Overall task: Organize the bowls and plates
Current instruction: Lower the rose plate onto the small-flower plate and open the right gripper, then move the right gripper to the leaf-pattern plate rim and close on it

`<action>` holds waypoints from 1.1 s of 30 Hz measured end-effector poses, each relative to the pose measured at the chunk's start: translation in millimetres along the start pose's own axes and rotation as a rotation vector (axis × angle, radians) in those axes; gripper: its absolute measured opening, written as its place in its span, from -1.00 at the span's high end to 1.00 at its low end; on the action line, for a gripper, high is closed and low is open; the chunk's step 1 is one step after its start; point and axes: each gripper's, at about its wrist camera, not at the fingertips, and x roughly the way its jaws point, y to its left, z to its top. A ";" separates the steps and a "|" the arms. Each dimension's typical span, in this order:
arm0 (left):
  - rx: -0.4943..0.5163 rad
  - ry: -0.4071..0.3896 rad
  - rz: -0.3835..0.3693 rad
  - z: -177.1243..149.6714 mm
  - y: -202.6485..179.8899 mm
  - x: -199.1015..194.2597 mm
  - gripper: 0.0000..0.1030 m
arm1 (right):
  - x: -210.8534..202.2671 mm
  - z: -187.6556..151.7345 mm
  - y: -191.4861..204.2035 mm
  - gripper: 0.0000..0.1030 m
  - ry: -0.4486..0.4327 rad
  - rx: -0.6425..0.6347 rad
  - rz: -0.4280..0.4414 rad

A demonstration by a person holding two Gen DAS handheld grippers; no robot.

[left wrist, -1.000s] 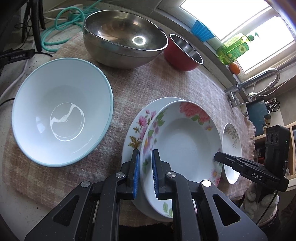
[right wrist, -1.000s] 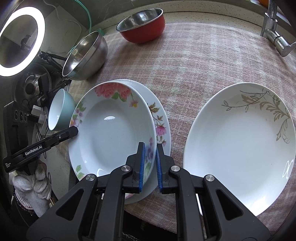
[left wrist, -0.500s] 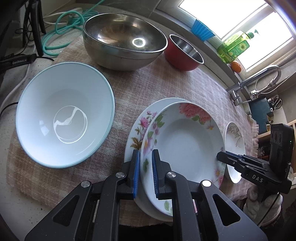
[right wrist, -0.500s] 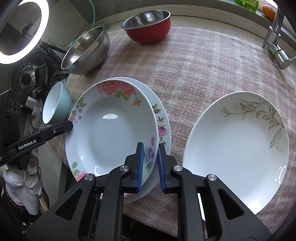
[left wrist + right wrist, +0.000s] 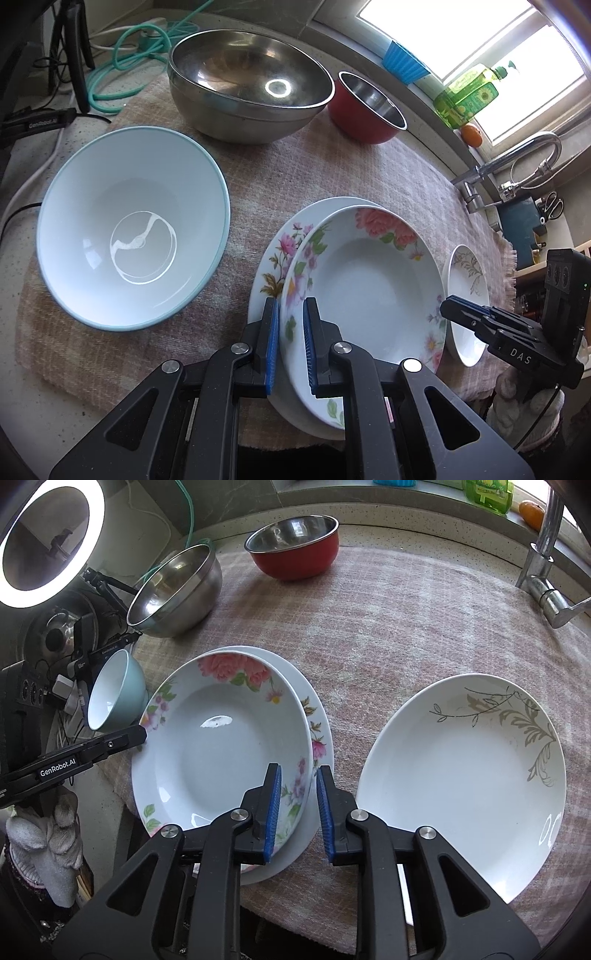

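A pink-and-beige checked woven cloth (image 5: 406,620) covers most of the speckled stone bench (image 5: 33,417). At the bench's far left corner a teal rubber hose (image 5: 122,55) lies coiled beside black and white cables (image 5: 55,96). A lit white ring lamp (image 5: 51,542) stands off the bench's left edge. Along the far edge, on the window sill, sit a blue ribbed plastic cup (image 5: 404,64), a green transparent bottle with a sunflower label (image 5: 469,96) and a small orange fruit (image 5: 472,134). A curved chrome tap (image 5: 517,155) rises at the far right corner, with scissors (image 5: 552,206) hanging beyond it.
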 end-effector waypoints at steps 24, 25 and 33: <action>0.181 -0.010 -0.129 5.7 -97.7 5.2 0.77 | -90.8 -55.8 -138.2 0.06 -0.200 0.337 -0.092; 0.196 -0.003 -0.132 5.3 -103.6 8.5 0.77 | -92.3 -59.9 -145.0 0.06 -0.200 0.352 -0.098; 0.294 0.079 -0.164 16.1 -147.6 44.2 0.77 | -90.6 -84.8 -175.9 0.06 -0.190 0.434 -0.105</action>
